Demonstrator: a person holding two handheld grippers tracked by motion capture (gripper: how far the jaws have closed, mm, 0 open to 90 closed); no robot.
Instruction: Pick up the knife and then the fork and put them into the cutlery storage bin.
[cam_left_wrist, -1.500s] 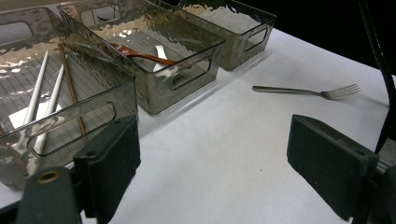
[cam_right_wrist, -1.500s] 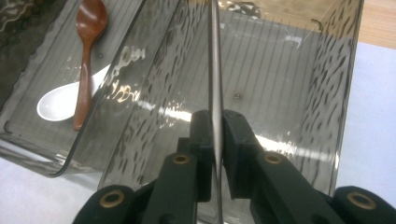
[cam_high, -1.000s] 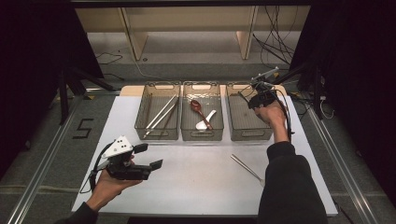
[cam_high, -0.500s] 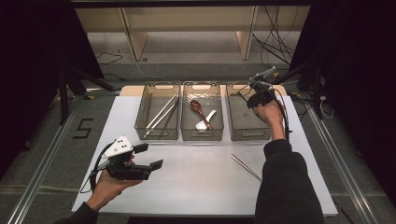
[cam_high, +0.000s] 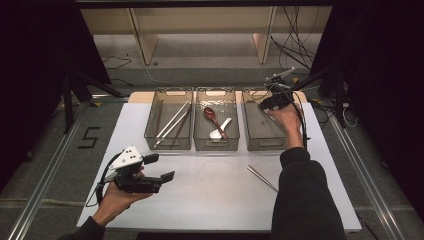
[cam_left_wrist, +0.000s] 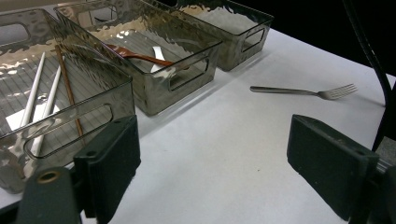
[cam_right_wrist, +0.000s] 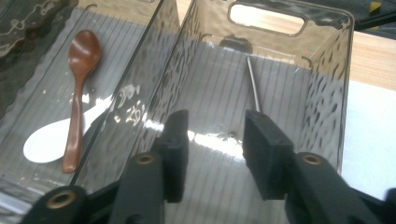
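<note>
Three clear bins (cam_high: 216, 126) sorted cutlery in the high view, the right gripper (cam_high: 274, 102) above the rightmost. Left gripper (cam_left_wrist: 212, 170) waited agape, likely for the fork (cam_left_wrist: 303, 92) beyond it. Right gripper's jaws stood parted, empty, a metal utensil (cam_right_wrist: 253, 87) lying just beyond them in the bin.

chopsticks (cam_high: 172, 121) in left bin (cam_high: 168, 120) | spoons (cam_high: 215, 121) in middle | fork (cam_high: 262, 178) on table (cam_high: 215, 200)

White table (cam_high: 200, 200): three clear bins (cam_high: 216, 145) in row at far side; fork (cam_left_wrist: 303, 91) on bare top nearer.
</note>
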